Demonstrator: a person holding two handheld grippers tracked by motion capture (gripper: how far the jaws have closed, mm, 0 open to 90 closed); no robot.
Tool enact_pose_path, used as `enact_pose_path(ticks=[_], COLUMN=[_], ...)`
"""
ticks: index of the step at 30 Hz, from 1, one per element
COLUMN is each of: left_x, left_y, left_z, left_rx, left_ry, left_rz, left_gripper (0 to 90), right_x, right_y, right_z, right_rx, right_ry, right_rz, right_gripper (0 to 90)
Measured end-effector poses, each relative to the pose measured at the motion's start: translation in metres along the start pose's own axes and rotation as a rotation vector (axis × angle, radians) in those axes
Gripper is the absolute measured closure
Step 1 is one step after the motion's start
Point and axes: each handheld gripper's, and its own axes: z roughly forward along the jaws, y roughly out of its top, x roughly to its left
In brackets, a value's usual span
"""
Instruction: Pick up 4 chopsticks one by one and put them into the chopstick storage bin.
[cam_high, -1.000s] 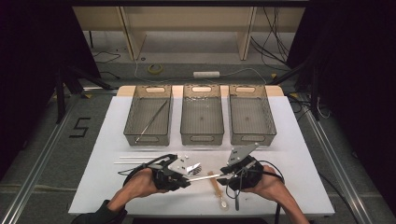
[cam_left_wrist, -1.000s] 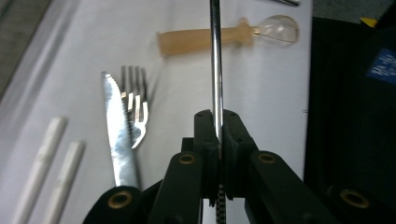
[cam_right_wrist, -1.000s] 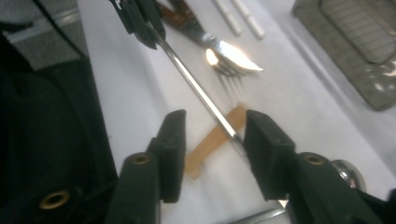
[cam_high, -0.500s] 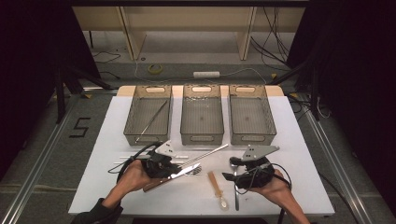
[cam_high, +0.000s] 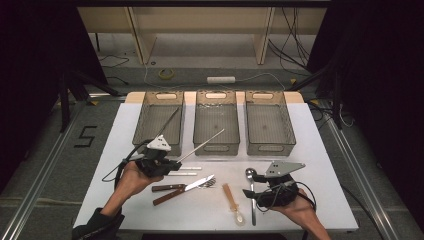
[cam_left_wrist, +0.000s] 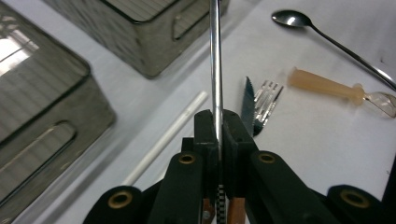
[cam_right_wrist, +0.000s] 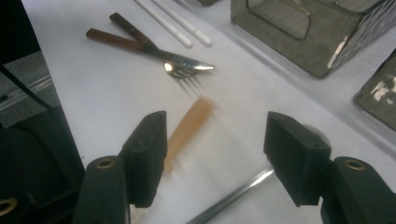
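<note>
Metal rod (cam_high: 201, 146), clamped in left tool (cam_high: 172, 164)
Rod juts beyond closed jaws toward middle bin (cam_high: 216, 123). Right tool (cam_high: 251, 185): jaws just opening, empty, over spoon (cam_high: 252, 195).

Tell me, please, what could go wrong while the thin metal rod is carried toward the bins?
The left tool pinches the thin metal rod only at one end, so it could pivot or slip. Its long free tip could catch the rim of the middle grey mesh bin. Below lie two white sticks it might scatter.
</note>
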Motion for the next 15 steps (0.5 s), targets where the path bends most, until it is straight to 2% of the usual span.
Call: enact_pose_path(ticks=[6,13,14,15], left_x=[0.022,0.046,0.046,0.053], left_y=[0.004,0.011,0.011,0.013], left_z=[-0.011,-0.014,-0.014,-0.014], left_rx=[-0.046,-0.081,-0.081,-0.085], left_ry=[0.062,0.113,0.113,0.126], left_rz=[-0.079,-0.14,-0.14,-0.157], left_gripper=[85.8,85.8,85.8,85.8], right_x=[0.002,0.002,0.002,0.002], right_y=[-0.007,-0.013,-0.013,-0.014], right_z=[0.0,-0.002,-0.003,-0.003], right_rx=[-0.017,-0.042,-0.041,-0.042], right_ry=[-0.01,-0.033,-0.035,-0.037], right_rz=[0.019,0.043,0.043,0.042], right_gripper=[39.0,37.7,37.7,37.6])
